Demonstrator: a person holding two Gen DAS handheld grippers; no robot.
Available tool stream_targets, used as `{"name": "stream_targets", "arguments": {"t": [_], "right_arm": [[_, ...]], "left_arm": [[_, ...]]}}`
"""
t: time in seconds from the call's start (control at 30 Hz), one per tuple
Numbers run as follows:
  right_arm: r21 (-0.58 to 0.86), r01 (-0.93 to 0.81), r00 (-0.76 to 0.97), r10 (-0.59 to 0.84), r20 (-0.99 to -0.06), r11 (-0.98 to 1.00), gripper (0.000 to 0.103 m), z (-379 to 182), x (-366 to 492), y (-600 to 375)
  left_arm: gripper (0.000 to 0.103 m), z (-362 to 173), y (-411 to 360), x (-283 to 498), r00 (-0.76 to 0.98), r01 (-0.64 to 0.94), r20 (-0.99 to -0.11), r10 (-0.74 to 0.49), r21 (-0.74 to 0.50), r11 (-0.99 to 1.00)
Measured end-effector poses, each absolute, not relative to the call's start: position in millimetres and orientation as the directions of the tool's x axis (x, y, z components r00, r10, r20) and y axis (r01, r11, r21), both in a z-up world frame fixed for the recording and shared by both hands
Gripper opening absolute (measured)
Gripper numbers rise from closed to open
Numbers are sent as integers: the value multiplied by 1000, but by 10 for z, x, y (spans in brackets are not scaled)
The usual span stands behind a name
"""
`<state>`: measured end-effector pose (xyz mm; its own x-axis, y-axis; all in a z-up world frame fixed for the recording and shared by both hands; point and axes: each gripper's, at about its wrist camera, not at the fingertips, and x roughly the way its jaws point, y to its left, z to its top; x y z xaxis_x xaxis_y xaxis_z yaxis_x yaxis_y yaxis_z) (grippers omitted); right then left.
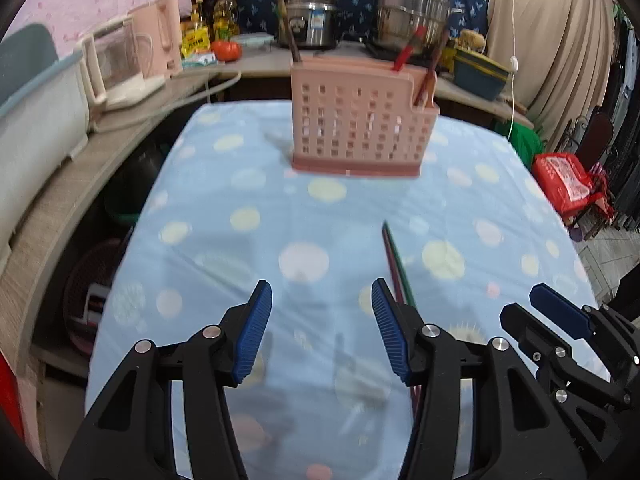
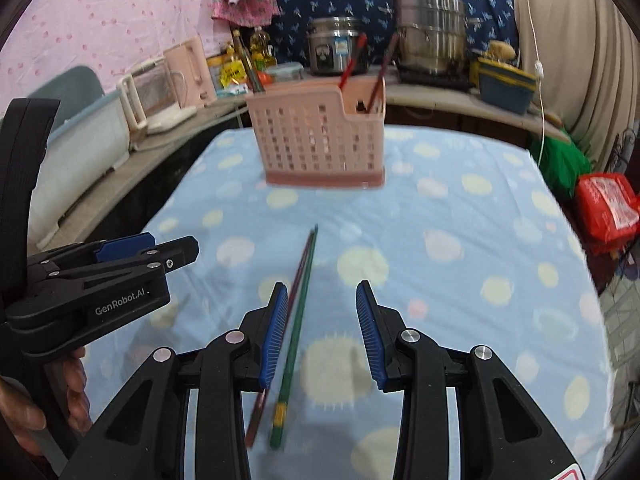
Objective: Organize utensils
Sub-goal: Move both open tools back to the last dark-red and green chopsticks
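Two chopsticks, one green (image 2: 299,320) and one dark red (image 2: 297,276), lie side by side on the dotted blue tablecloth (image 2: 440,208). My right gripper (image 2: 322,330) hovers over their near half, open; they run just inside its left pad (image 2: 275,334), and the pads do not press on them. My left gripper (image 1: 322,330) is open with nothing between its fingers, just left of the chopsticks (image 1: 394,258). A pink slotted utensil holder (image 1: 358,130) stands upright at the far middle with several chopsticks in it. Each gripper shows in the other's view: right gripper (image 1: 532,310), left gripper (image 2: 168,254).
A counter runs behind and to the left with steel pots (image 1: 412,12), oil bottles (image 1: 224,16), a tomato (image 1: 225,49) and pink appliances (image 1: 132,68). A red bag (image 1: 564,176) sits off the table's right edge. A person's hand (image 2: 74,392) holds the left gripper's handle.
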<state>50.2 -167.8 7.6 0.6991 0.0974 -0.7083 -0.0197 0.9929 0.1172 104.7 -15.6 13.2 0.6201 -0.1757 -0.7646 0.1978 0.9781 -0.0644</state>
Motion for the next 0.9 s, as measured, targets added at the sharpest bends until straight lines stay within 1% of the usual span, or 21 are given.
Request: {"name": "stream_targets", "arguments": {"t": [0.2, 0.37, 0.9], "right_arm": [[131, -8, 638, 106, -763, 991, 35, -319, 256, -1598], [130, -9, 613, 108, -783, 992, 35, -515, 135, -1518], [103, -7, 603, 87, -793, 995, 35, -625, 99, -1470]], "left_arm": [[49, -198, -148, 848, 564, 193, -809, -164, -65, 979], [49, -329, -170, 732, 541, 194, -826, -160, -63, 979], [50, -477, -204, 646, 504, 207, -849, -162, -64, 976]]}}
